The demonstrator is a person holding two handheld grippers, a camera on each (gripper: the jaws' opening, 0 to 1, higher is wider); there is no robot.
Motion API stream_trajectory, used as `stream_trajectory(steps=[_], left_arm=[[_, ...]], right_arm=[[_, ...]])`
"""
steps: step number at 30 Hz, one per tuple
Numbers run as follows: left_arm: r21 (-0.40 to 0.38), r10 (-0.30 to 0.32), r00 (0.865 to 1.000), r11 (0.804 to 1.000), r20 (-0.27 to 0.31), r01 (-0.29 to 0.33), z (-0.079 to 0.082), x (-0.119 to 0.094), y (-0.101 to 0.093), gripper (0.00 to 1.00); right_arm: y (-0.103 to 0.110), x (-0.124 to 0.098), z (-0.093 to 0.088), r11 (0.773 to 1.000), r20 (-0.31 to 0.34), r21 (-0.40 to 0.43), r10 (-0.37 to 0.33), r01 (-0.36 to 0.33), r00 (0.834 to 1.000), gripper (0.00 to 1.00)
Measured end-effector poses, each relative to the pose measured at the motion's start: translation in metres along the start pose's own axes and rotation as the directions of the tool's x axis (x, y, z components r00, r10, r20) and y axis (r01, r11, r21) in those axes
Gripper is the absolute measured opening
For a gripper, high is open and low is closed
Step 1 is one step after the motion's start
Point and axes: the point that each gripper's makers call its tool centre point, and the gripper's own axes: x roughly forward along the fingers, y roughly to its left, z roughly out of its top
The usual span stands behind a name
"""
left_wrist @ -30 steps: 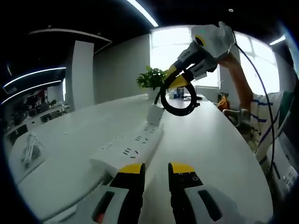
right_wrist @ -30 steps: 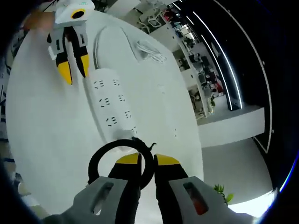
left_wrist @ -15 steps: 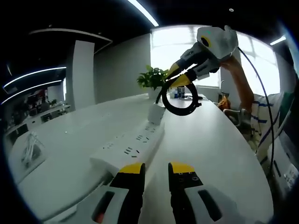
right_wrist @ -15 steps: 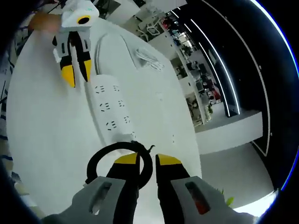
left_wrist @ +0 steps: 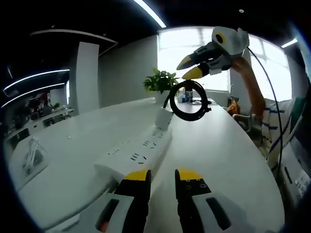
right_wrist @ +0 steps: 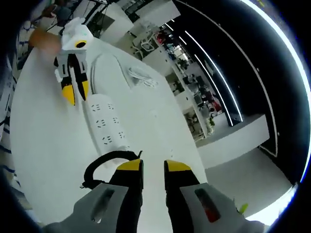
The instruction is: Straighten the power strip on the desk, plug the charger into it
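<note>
Power strip: the white power strip [left_wrist: 141, 150] lies flat on the desk [left_wrist: 228, 160], running straight away from the left tongs, its sockets facing up.
Charger: a white charger [left_wrist: 162, 118] already stands in the far end of the strip; its black cable coil [left_wrist: 189, 100] hangs in the air above it.
Left tongs: the left tongs [left_wrist: 163, 175] hover low at the near end of the strip, jaws a narrow gap apart, holding nothing.
Right tongs: the right tongs [left_wrist: 190, 67] now sit above the coil, jaws slightly parted; a second ago they were clamped on the loop. In the right gripper view the coil [right_wrist: 104, 162] lies beside the left jaw, not between them.
Meaning: I judge the cable is released or nearly so, with plugging done.
</note>
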Motion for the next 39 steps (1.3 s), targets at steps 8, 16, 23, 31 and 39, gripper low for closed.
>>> stream_trajectory(steps=[8, 16, 23, 31, 39], left_arm=[[0.004, 0.001, 1.0, 1.0, -0.002, -0.001, 0.0, 0.0, 0.0, 0.19], [0.004, 0.006, 1.0, 1.0, 0.002, -0.006, 0.001, -0.001, 0.002, 0.19], [0.007, 0.008, 1.0, 1.0, 0.005, -0.008, 0.002, -0.002, 0.002, 0.19], [0.007, 0.012, 1.0, 1.0, 0.006, -0.012, 0.003, -0.003, 0.003, 0.19], [0.009, 0.012, 1.0, 1.0, 0.005, -0.012, 0.003, -0.003, 0.003, 0.19]], right_arm=[[-0.004, 0.012, -0.034, 0.998, -0.036, 0.047, 0.051, -0.049, 0.998, 0.15], [0.03, 0.032, -0.06, 0.974, -0.04, 0.117, 0.199, -0.193, 0.979, 0.16], [0.059, 0.053, -0.051, 0.919, 0.107, 0.157, 0.348, -0.361, 0.932, 0.18], [0.066, 0.063, -0.044, 0.906, 0.136, 0.111, 0.392, -0.408, 0.91, 0.2], [0.075, 0.068, -0.033, 0.899, 0.141, 0.059, 0.423, -0.434, 0.895, 0.21]])
